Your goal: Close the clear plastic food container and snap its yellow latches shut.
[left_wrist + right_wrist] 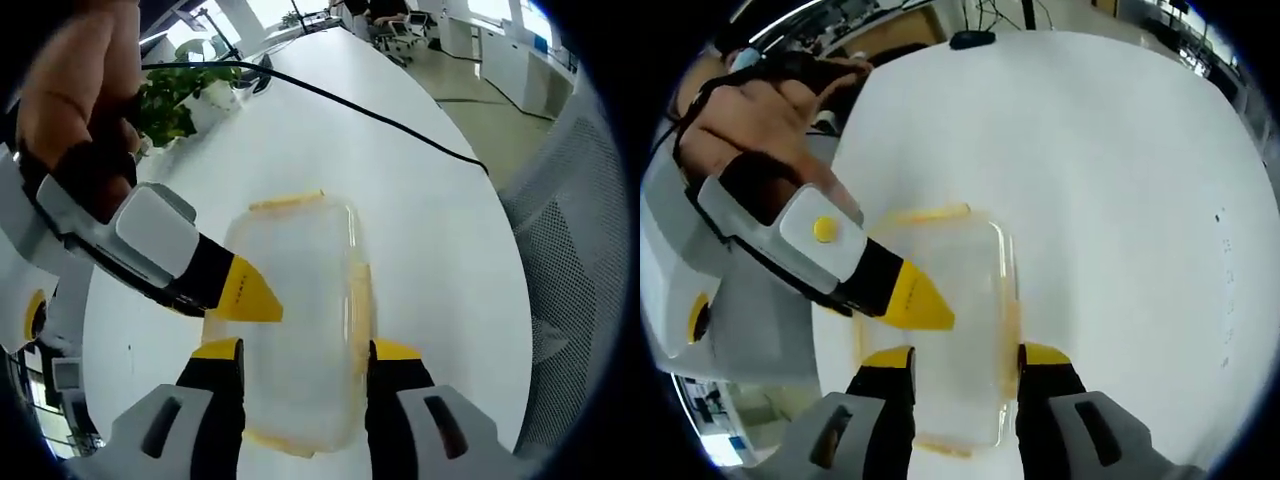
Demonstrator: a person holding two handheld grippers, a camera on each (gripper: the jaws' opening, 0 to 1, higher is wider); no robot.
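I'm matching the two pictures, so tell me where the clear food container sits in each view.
Left gripper view: the clear container lies low in the centre, between that view's own jaws, with the other gripper at its left edge.
Right gripper view: the container lies low in the centre, again between that view's own jaws.
Shared landmark: the white table beneath it.

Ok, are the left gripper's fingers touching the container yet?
Cannot tell. In the left gripper view the open fingers straddle the clear container, tips overlapping its edges, with no gap or contact plain.
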